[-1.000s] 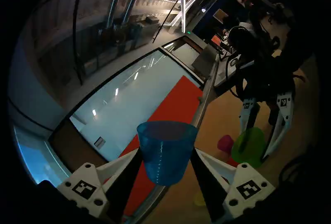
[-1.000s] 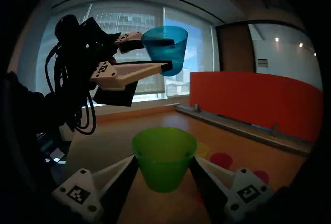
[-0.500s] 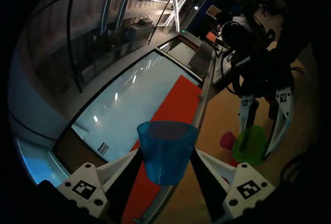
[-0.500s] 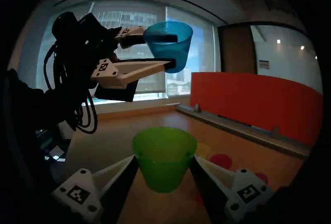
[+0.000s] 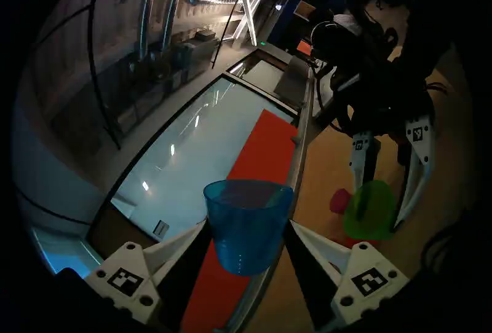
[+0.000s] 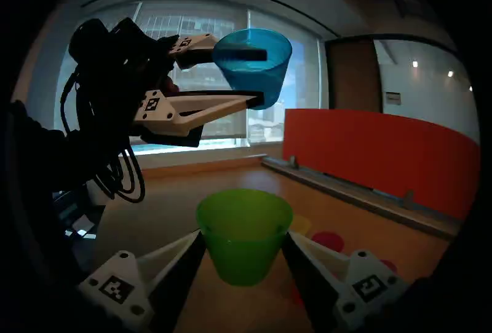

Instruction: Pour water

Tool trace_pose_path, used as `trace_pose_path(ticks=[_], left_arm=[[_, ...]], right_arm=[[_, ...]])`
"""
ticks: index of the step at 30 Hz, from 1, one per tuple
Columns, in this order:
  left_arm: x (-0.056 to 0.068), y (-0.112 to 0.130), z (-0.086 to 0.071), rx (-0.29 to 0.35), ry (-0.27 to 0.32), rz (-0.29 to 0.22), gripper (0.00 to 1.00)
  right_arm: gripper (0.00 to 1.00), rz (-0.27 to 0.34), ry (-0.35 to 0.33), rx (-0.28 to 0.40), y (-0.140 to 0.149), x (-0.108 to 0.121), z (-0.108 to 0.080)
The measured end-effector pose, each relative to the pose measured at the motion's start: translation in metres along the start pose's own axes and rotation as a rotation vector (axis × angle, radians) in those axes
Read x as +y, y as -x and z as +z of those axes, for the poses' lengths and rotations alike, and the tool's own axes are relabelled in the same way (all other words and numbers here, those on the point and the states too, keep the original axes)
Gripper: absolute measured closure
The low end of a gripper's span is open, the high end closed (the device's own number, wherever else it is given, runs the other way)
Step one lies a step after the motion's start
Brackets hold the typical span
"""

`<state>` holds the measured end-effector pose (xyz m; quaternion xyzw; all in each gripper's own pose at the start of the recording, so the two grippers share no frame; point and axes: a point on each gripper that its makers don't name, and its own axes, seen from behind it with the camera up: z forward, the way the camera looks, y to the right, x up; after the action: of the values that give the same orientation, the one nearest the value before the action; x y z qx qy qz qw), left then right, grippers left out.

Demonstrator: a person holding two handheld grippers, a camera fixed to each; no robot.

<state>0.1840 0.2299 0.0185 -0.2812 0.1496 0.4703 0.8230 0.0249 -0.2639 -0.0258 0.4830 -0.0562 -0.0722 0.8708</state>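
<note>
**A:** What is the biggest thing around me?

**B:** In the right gripper view a wide window [image 6: 184,44] fills the far wall. An orange partition [image 6: 381,148] runs along the far edge of the wooden table [image 6: 172,210] in front of you.

**A:** And my left gripper?

**B:** Your left gripper [image 6: 261,75] is raised well above the table, against the window. It is turned so that one finger lies above the other. Both fingers press on the blue cup [image 6: 253,66], one on each side. The cup's mouth faces up with a slight lean. In the left gripper view that cup [image 5: 248,228] sits squarely between the two fingers, with the partition and the table edge beyond it.

**A:** And the right one?

**B:** Your right gripper [image 6: 245,238] is lower, over the table, and pinches the green cup [image 6: 244,235] from both sides. The cup stands upright with its mouth open to the top. The blue cup is higher than the green one and apart from it. From the left gripper view, the green cup [image 5: 369,210] hangs between the two white fingers of the right gripper.

**A:** Is there water in either cup?

**B:** I cannot tell.

**A:** Anything small on the table?

**B:** A red disc [image 6: 328,239] and a yellow disc [image 6: 300,224] lie flat just beyond the green cup.
</note>
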Motion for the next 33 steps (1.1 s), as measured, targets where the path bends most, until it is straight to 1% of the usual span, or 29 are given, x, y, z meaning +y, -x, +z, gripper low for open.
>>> trace_pose_path(ticks=[9,18,30,33], left_arm=[[0.0008,-0.002,-0.0001,0.001,-0.006,0.021,0.2],[0.0045,-0.0044,-0.0004,0.003,0.002,0.05,0.2],[0.0023,-0.0051,-0.0002,0.002,0.0,0.076,0.2],[0.0038,-0.0053,0.0,0.001,0.003,0.084,0.2]], right_arm=[[0.14,0.002,0.004,0.003,-0.0005,0.0028,-0.0008],[0.14,-0.002,0.004,0.003,-0.0009,0.0033,-0.0017],[0.14,-0.01,0.006,-0.001,-0.0008,0.0047,-0.0029],[0.14,-0.011,0.005,0.0,-0.0006,0.0045,-0.0029]])
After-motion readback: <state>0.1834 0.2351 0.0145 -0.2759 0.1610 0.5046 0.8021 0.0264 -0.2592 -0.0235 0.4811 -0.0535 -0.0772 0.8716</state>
